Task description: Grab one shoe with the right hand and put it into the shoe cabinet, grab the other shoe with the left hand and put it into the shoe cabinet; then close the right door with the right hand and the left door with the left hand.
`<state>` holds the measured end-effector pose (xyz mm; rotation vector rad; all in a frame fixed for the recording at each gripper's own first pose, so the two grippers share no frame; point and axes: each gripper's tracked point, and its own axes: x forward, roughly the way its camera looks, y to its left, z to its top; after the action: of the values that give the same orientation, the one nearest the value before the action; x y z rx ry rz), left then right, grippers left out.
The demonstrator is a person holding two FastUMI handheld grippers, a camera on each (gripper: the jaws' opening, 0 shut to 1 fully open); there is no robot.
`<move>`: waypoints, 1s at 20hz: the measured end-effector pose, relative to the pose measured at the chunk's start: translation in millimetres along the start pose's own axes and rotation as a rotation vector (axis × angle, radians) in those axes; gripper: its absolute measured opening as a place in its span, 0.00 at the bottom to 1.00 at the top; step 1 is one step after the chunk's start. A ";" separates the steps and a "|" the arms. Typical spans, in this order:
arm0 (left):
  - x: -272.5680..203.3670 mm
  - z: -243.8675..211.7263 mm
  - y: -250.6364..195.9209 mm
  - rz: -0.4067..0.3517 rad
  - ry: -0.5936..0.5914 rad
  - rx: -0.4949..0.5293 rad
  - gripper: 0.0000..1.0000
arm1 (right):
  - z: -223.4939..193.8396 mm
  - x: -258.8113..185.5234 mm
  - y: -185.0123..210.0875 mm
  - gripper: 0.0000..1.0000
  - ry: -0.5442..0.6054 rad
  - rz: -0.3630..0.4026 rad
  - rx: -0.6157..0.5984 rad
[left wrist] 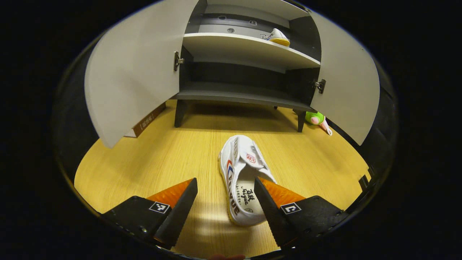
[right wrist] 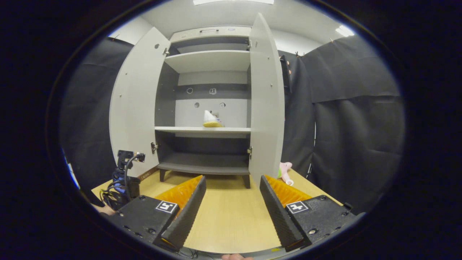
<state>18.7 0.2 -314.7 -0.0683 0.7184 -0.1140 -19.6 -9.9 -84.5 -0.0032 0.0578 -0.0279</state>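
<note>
- Left gripper [left wrist: 225, 187]: jaws wide apart, nothing between them pressed; hovers low over the wooden floor [left wrist: 162, 159], pointed at the shoe cabinet [left wrist: 249, 94].
- White shoe on floor [left wrist: 242, 177]: lies just ahead of the left gripper, heel end toward the camera, toe toward the cabinet; its right side sits partly behind the right-hand finger [left wrist: 269, 202] (contact there cannot be told). Left-hand finger is apart from it.
- Second white shoe with yellow sole [left wrist: 277, 36] sits on the cabinet's middle shelf [left wrist: 231, 45], toward the right end; in the right gripper view the same shoe [right wrist: 212, 119] shows near the shelf's middle [right wrist: 187, 129].
- Both cabinet doors stand open: left door [left wrist: 133, 68], right door [left wrist: 346, 86]. In the right gripper view the left door [right wrist: 135, 104] swings out wide, the right door [right wrist: 266, 104] is seen almost edge-on.
- Bottom shelf [left wrist: 234, 94] holds no shoe.
- Right gripper [right wrist: 232, 196]: jaws spread apart, holding nothing, aimed at the cabinet from farther back, above the floor [right wrist: 231, 213].
- Green-and-pink plush toy [left wrist: 317, 120] on the floor beside the cabinet's right leg (also seen past the right door [right wrist: 285, 171]).
- Flat brown box [left wrist: 148, 121] lies on the floor behind the left door.
- Black device with cables [right wrist: 122, 177] at the left edge of the right gripper view, near the left door.
</note>
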 end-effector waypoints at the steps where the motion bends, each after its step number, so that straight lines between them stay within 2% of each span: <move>1: 10.1 0.2 5.2 0.015 0.011 -0.001 0.95 | 0.6 0.5 -3.2 0.95 0.001 -0.007 -0.007; 6: 46.5 0.1 15.0 0.029 0.049 -0.018 0.95 | -2.3 6.9 -12.2 0.95 0.022 -0.022 -0.040; 9: 58.1 1.0 13.2 0.009 0.049 -0.042 0.89 | -4.9 10.5 -15.2 0.95 0.031 -0.028 -0.052; 13: 67.5 3.5 5.0 -0.023 0.032 -0.033 0.76 | -11.1 16.1 -16.3 0.95 0.053 -0.027 -0.063; 14: 67.2 5.4 -0.9 -0.037 0.024 -0.033 0.77 | -11.9 16.8 -16.3 0.95 0.057 -0.025 -0.063; 15: 70.1 5.6 -2.2 -0.029 0.018 -0.019 0.54 | -13.8 17.1 -16.2 0.95 0.061 -0.024 -0.066; 16: 72.5 6.7 6.1 0.002 0.004 0.011 0.37 | -15.3 18.0 -16.8 0.95 0.065 -0.025 -0.070; 17: 72.1 5.9 10.3 0.019 0.010 0.008 0.37 | -17.6 18.8 -16.5 0.95 0.072 -0.022 -0.073; 18: 70.8 9.3 10.3 0.021 0.000 0.002 0.09 | -19.3 19.8 -16.3 0.95 0.078 -0.018 -0.072; 20: 65.8 8.0 9.9 0.027 0.015 -0.003 0.01 | -19.2 20.4 -14.5 0.95 0.081 -0.012 -0.070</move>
<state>73.9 1.8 -352.7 -0.0608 0.7346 -0.0880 -0.7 -25.1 -104.8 -0.0721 0.1394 -0.0382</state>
